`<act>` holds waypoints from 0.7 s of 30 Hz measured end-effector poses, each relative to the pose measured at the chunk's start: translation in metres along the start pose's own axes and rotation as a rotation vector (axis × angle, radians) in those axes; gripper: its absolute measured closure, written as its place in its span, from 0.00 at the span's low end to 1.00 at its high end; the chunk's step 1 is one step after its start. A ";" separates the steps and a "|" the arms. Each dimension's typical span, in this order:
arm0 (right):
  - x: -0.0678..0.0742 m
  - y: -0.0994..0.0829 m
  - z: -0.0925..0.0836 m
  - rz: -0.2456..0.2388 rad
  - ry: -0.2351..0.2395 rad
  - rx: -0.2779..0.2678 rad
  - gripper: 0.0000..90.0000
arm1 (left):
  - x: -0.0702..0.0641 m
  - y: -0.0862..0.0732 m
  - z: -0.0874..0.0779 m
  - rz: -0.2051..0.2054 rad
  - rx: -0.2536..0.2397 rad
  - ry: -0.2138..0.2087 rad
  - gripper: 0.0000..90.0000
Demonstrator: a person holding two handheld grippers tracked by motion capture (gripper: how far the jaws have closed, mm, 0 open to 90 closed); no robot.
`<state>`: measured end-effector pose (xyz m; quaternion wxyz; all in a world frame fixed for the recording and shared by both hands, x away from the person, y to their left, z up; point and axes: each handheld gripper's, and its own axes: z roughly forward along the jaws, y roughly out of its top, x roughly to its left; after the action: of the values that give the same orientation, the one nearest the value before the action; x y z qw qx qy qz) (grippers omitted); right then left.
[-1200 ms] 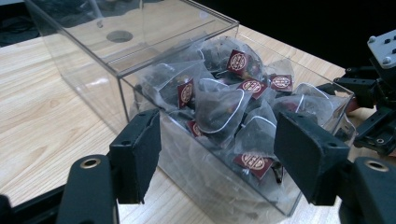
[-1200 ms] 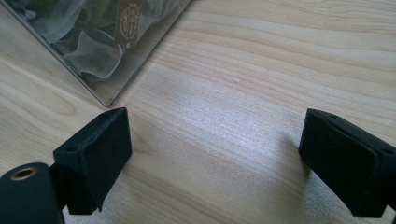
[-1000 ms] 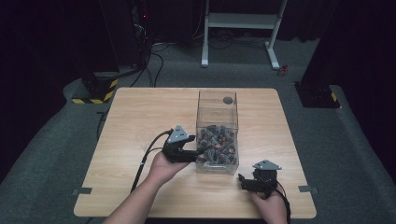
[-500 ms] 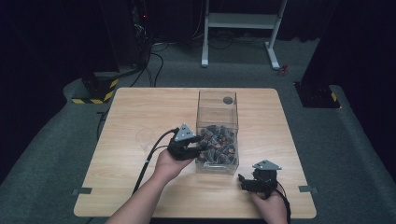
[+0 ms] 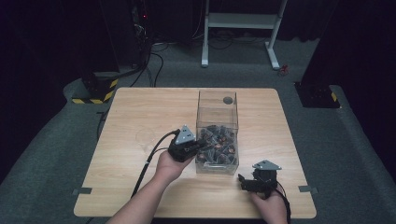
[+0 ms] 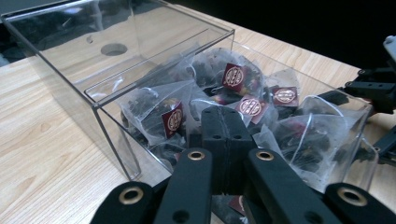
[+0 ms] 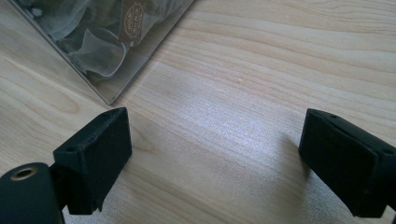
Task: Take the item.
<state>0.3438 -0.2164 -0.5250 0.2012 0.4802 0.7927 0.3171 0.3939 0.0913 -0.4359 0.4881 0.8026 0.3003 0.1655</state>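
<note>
Wooden table (image 5: 140, 186), dark room behind. Clear box (image 5: 217, 100) w/ tea bags (image 6: 173, 119) at centre. Left gripper (image 5: 198, 148) now reaching into box from 9 o'clock; jaws just closed, pressed together, can't tell if bag caught. Right gripper (image 7: 215, 154) at 5 o'clock, jaws wide apart, unmoved.

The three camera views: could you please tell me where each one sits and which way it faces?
High view: above the person's side, looking forward and down on the pale wooden table; both forearms show.
Left gripper view: rides the left claw, facing the clear plastic box of tea bags; jaws together.
Right gripper view: rides the right claw, facing tabletop; jaws apart.
All three share that box.
</note>
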 end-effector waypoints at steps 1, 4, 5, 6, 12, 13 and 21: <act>0.000 0.000 0.000 0.000 0.000 0.000 0.10 | 0.000 0.000 -0.001 0.000 -0.001 -0.005 1.00; 0.000 0.000 0.000 0.000 0.000 0.000 0.10 | 0.001 0.001 -0.003 -0.010 -0.018 -0.003 1.00; 0.000 0.000 0.000 0.000 0.000 0.000 0.10 | 0.002 0.001 -0.004 -0.013 -0.023 -0.003 1.00; 0.000 0.000 0.000 0.000 0.000 0.000 0.10 | 0.002 0.001 -0.005 -0.016 -0.026 -0.003 1.00; 0.000 0.000 0.000 0.000 0.001 0.000 0.10 | 0.005 0.000 -0.010 -0.033 -0.043 -0.002 1.00; 0.000 0.000 0.000 0.000 0.001 0.000 0.10 | 0.006 0.000 -0.011 -0.034 -0.045 -0.004 1.00; 0.000 0.000 0.000 0.000 0.001 0.000 0.10 | 0.007 0.002 -0.018 -0.047 -0.077 -0.005 1.00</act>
<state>0.3438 -0.2164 -0.5251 0.2010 0.4799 0.7928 0.3173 0.3897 0.1074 -0.4255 0.5232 0.7763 0.3115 0.1634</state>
